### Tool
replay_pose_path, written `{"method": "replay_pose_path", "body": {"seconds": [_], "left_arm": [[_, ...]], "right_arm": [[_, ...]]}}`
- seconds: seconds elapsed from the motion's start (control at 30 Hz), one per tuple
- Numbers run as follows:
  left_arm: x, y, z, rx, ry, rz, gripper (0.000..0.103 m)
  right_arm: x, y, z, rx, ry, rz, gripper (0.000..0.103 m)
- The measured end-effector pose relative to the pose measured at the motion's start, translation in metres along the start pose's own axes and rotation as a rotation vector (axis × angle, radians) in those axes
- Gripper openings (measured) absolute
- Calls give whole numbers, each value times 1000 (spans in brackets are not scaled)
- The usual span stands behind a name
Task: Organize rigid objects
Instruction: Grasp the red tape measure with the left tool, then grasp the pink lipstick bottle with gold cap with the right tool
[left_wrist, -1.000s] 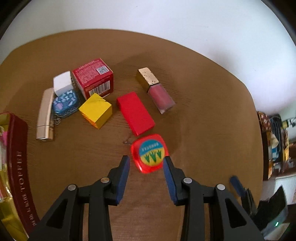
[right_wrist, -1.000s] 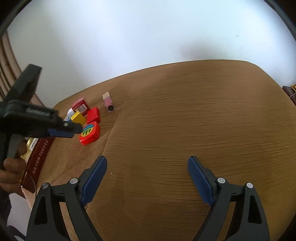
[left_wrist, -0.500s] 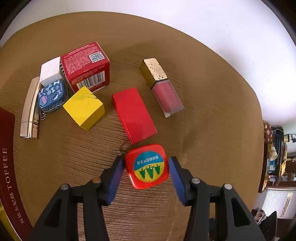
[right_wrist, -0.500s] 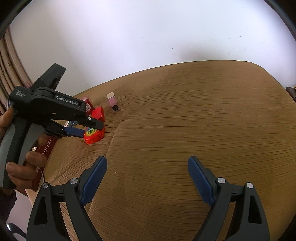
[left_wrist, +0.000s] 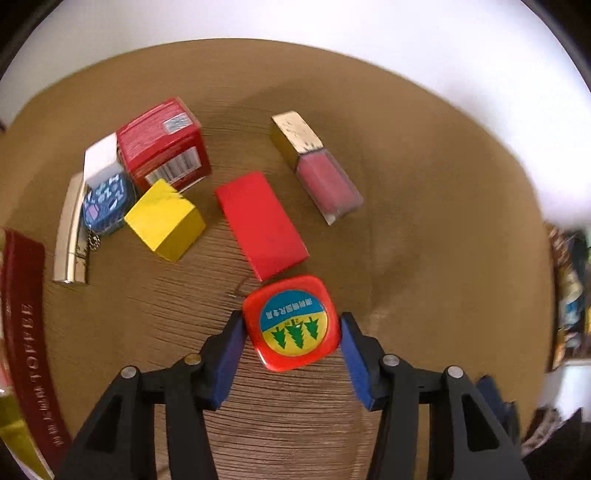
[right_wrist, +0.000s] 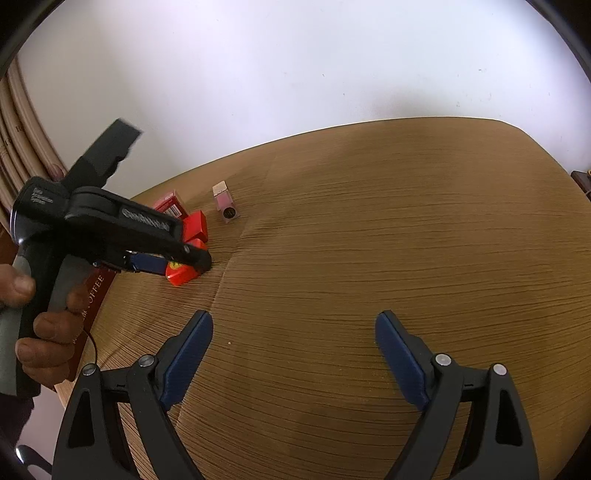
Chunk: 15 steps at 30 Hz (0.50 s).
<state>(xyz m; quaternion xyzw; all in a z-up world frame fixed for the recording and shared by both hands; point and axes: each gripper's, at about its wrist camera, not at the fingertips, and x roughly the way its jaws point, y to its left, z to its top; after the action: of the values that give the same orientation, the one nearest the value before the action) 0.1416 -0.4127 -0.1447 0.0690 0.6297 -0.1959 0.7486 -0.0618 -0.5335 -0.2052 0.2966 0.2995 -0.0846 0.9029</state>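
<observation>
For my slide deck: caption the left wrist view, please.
Left gripper straddles a red tape measure on the wooden table.

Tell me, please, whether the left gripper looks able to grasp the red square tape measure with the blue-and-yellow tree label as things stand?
Probably yes: the left gripper already straddles the red square tape measure, one blue pad at each side, nothing between them.

Both grippers: left gripper (left_wrist: 291, 326), right gripper (right_wrist: 293, 354), black triangulated frames, blue fingers (right_wrist: 188, 354), silver pivot screws; left has grey handle, white lettering.
</observation>
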Motion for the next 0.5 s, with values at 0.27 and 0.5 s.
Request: {"method": "replay_pose_path", "body": {"seconds": [0.27, 0.5], "left_arm": [[-30, 29, -38, -20, -71, -69, 51], [-52, 49, -77, 21, -141, -10, 51]], "right_arm": [[2, 0, 0, 6, 6, -4, 92], [27, 37, 29, -174, 31, 19, 92]]}}
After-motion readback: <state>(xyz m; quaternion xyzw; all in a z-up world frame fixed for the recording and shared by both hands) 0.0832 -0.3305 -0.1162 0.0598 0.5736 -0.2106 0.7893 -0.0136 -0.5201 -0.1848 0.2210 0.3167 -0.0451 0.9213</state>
